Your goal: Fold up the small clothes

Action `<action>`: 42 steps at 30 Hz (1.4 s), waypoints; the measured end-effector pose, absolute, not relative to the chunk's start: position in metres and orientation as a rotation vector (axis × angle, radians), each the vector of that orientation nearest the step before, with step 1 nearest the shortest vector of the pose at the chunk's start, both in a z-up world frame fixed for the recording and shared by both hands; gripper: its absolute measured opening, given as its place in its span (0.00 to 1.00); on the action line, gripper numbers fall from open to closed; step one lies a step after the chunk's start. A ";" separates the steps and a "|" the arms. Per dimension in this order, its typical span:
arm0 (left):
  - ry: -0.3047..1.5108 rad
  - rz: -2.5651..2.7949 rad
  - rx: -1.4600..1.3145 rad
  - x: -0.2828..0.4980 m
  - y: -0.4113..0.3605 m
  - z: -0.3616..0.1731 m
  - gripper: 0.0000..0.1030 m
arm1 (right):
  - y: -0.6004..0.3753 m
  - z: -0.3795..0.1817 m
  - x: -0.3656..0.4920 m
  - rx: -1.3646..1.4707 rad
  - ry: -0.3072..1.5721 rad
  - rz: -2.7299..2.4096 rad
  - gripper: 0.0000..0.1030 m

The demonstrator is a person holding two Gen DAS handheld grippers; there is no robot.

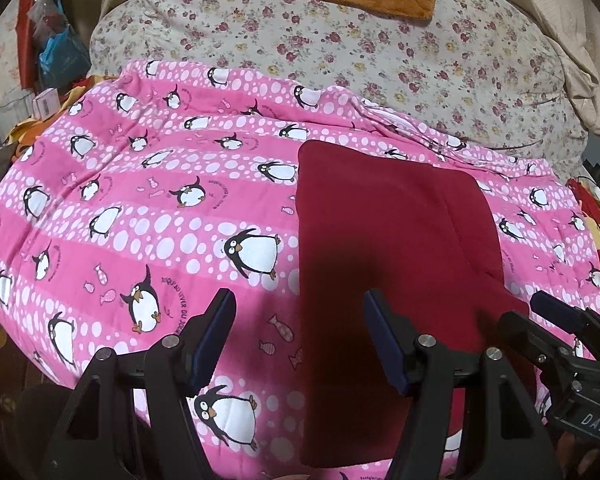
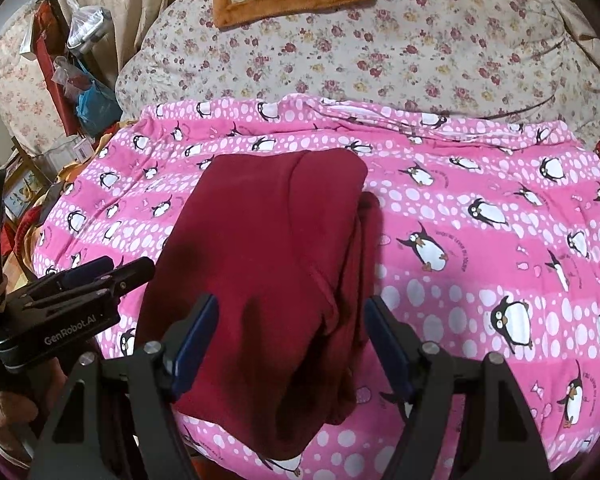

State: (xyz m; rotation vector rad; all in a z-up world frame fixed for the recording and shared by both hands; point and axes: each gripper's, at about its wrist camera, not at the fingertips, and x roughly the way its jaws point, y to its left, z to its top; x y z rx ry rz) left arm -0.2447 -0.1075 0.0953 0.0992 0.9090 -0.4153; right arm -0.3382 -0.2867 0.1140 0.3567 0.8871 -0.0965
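Right wrist view: my right gripper (image 2: 292, 344) gapes, empty, above soft maroon garment (image 2: 268, 248).
Left gripper (image 1: 300, 340) likewise parted, holding nothing (fleecy penguin blanket (image 1: 140, 208) beneath).

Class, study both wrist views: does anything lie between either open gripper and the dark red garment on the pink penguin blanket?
Nothing visible does. The dark red fleece garment lies uncovered on the pink penguin-print blanket. The right gripper hangs open directly over it; the left gripper is open at its left edge, only air between.

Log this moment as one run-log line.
garment: dark red garment folded lengthwise on penguin blanket | left gripper: open, empty | right gripper: open, over garment
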 end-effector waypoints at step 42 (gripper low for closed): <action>0.929 -0.423 0.119 -0.241 -0.114 0.082 0.45 | -0.287 0.098 -0.327 0.391 0.925 -0.100 0.76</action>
